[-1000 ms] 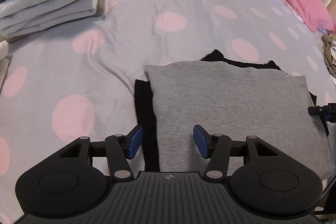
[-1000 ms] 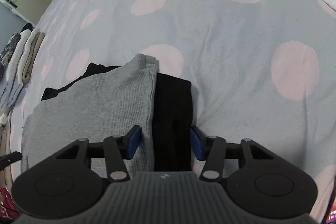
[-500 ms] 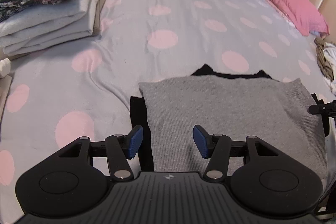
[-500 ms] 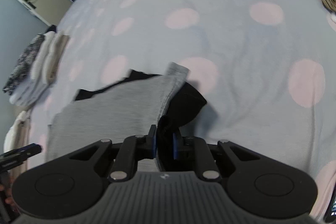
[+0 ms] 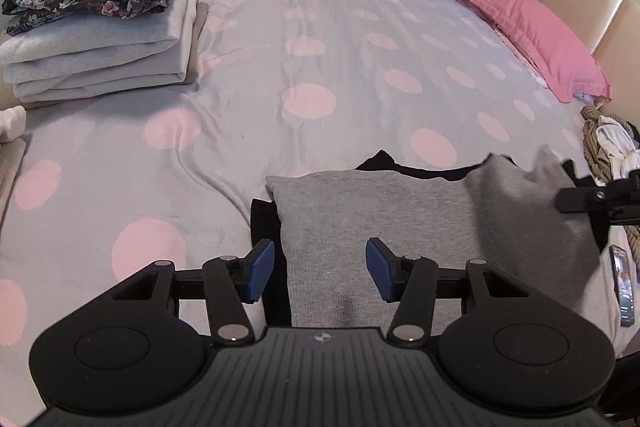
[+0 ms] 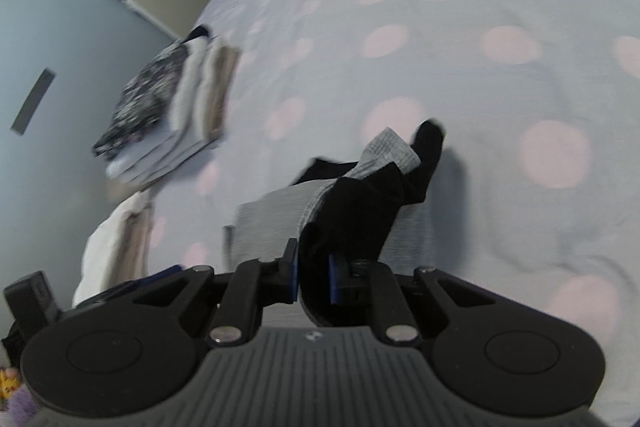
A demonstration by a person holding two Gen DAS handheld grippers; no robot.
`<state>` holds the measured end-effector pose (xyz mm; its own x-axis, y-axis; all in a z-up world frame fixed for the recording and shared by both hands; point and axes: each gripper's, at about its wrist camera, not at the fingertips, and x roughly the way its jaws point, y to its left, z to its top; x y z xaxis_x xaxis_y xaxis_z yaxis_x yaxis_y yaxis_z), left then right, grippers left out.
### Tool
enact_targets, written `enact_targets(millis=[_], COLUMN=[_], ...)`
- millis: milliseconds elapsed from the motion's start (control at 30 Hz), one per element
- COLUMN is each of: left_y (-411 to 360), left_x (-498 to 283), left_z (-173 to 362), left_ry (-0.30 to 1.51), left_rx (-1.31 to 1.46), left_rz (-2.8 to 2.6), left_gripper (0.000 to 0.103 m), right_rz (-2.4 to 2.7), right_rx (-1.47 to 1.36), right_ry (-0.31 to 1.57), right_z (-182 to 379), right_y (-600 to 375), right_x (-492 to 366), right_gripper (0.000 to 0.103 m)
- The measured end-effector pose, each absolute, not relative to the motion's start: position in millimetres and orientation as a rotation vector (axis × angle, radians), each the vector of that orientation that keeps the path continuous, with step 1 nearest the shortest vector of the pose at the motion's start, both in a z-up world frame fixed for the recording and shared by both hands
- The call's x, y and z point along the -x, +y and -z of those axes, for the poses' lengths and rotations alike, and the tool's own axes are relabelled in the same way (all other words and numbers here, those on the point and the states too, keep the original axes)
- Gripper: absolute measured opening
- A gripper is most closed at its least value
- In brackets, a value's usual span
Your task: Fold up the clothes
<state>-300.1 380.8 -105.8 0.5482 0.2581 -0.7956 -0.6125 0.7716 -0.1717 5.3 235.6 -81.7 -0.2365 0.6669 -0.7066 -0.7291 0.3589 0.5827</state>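
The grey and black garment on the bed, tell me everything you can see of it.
The grey and black garment is a ribbed grey knit panel over black fabric, lying partly folded on the dotted bedspread. Its right end is lifted and bunched, pinched in the right gripper, black underside showing. The left gripper hovers open over its near left edge without gripping it.

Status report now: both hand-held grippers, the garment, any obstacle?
Left hand-held gripper closing slowly, pads off the cloth. Right hand-held gripper shut on the grey-and-black garment, its edge lifted. Phone beside the garment; folded stack well apart.
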Motion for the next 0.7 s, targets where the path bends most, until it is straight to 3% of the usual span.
enact_targets(millis=[233, 700], left_y=[396.1, 413.6], left_x=[309.8, 321.2], left_z=[106.4, 111.0], left_ry=[0.863, 0.896], left_rx=[0.479, 0.516], left_rz=[-0.626, -0.713], left_gripper=[0.047, 0.047], right_rz=[-1.389, -1.326], right_rx=[0.115, 0.288], right_ry=[1.279, 1.298], right_z=[84.1, 149.2], right_y=[295.5, 365.4], right_x=[52.3, 105.5], right_gripper=[0.015, 0.016])
